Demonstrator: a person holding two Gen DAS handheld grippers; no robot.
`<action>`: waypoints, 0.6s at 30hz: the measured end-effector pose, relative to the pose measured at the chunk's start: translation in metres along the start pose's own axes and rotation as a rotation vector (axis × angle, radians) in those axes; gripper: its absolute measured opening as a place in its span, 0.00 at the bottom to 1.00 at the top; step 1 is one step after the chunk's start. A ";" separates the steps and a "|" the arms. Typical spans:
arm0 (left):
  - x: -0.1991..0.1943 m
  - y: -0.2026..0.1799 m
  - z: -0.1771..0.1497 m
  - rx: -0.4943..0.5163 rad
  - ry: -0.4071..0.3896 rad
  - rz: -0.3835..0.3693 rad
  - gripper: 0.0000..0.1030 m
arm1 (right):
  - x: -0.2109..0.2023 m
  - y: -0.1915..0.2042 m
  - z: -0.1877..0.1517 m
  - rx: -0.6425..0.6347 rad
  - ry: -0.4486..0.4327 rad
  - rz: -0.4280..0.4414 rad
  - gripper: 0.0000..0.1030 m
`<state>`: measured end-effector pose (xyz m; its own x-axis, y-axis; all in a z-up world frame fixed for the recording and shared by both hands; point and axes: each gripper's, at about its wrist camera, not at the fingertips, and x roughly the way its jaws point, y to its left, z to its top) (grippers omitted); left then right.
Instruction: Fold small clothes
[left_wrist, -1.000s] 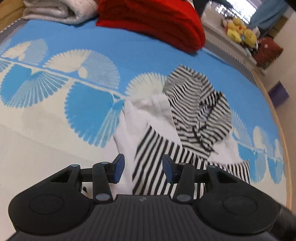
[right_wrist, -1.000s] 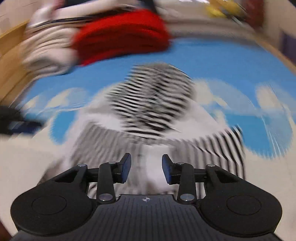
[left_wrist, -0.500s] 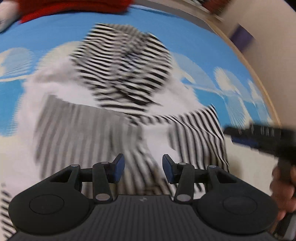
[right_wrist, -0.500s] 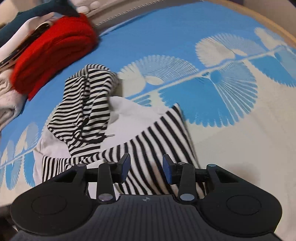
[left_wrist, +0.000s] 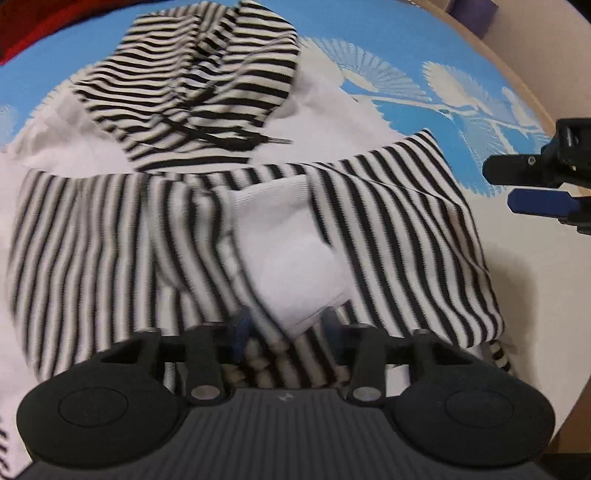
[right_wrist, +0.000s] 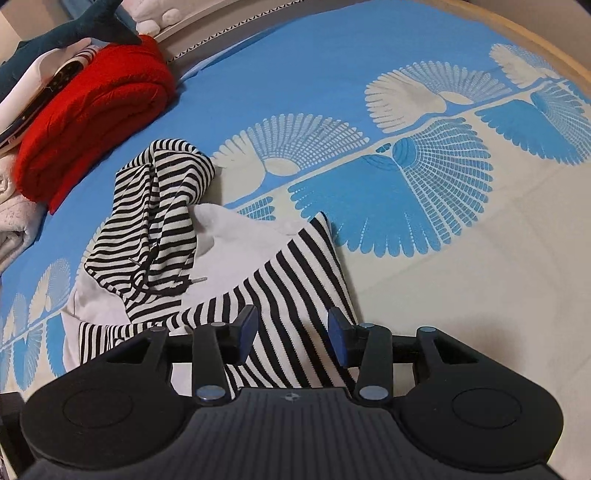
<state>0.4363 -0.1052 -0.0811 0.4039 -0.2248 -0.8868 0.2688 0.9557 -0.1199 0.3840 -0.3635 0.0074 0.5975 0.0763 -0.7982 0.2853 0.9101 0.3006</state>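
Your striped hoodie (left_wrist: 388, 229) lies on the bed (right_wrist: 480, 280), below the red blanket (right_wrist: 92, 110), sleeves folded across the body, hood flat; folding the body remains. Your left gripper (left_wrist: 284, 328) has just been closing, fabric and the white cuff (left_wrist: 291, 254) between its jaws; the pinch itself is blurred. Your right gripper (right_wrist: 291, 332) has been opening, spread above the sleeve, gripping nothing.

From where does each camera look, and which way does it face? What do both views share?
Left wrist: on the left hand-held gripper, angled down at the striped hoodie; its fingers have been closing into the cloth, and the right hand-held gripper shows.
Right wrist: on the right hand-held gripper, jaws apart, facing across the hoodie toward the red blanket.
Shared: hoodie, blue bedspread.
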 end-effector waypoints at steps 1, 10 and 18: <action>-0.006 0.006 -0.001 -0.015 -0.011 0.013 0.12 | 0.001 0.001 -0.001 -0.003 0.005 0.002 0.44; -0.099 0.152 -0.020 -0.562 -0.135 0.103 0.17 | 0.013 0.028 -0.023 -0.046 0.077 0.043 0.45; -0.092 0.176 -0.010 -0.612 -0.129 0.003 0.53 | 0.031 0.046 -0.045 -0.075 0.129 0.023 0.46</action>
<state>0.4376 0.0851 -0.0253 0.5163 -0.2066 -0.8311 -0.2665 0.8835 -0.3852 0.3816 -0.3011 -0.0269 0.5006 0.1449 -0.8535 0.2132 0.9349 0.2838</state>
